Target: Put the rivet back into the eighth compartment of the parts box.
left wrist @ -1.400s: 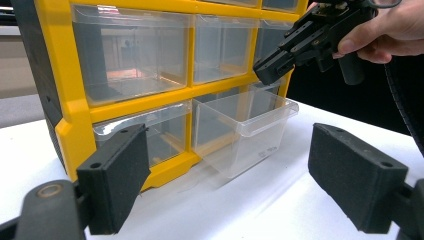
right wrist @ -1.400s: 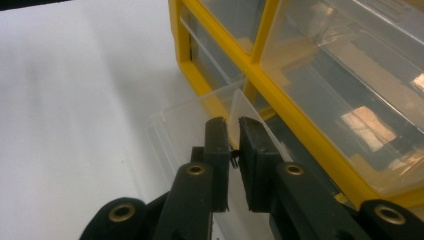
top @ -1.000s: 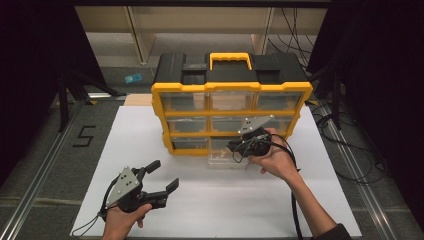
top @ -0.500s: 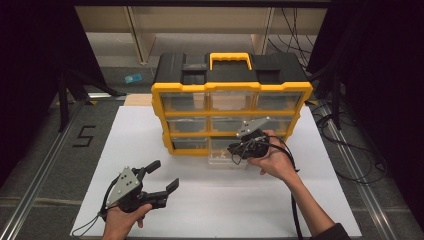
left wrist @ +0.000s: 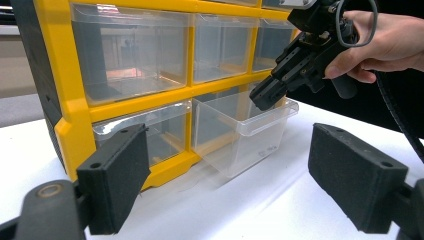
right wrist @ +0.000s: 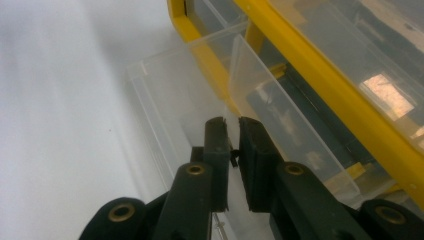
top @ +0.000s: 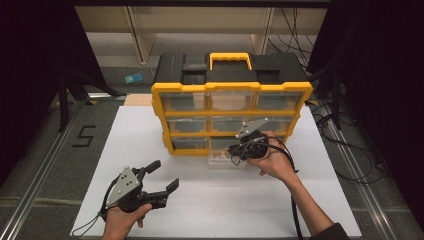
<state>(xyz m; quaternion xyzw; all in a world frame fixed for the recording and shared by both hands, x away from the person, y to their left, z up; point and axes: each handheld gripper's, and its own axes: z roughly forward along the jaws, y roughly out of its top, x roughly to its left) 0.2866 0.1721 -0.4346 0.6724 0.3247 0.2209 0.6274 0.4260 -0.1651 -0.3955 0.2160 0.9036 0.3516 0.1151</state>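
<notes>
A yellow and black organizer [top: 230, 90] with clear drawers stands at the back of the white board. Its bottom middle drawer [top: 220, 157] is pulled out onto the board. My right gripper [top: 235, 154] hangs over that drawer's right rim, tilted down. In the right gripper view its jaws [right wrist: 231, 122] stand almost together, with a tiny dark item [right wrist: 233, 156] pinched between the pads. The drawer [right wrist: 160, 85] lies just beyond the tips. My left gripper [top: 164, 174] rests low at the front left, open wide and holding nothing. It looks at the drawer [left wrist: 240, 130] and the right gripper [left wrist: 262, 97].
The white board [top: 100, 150] reaches from the organizer to the front edge. A black "5" mark [top: 84, 135] sits on the grey surface to the left. Farther back lies a small blue item [top: 133, 78]. Cables [top: 350, 160] trail at the right.
</notes>
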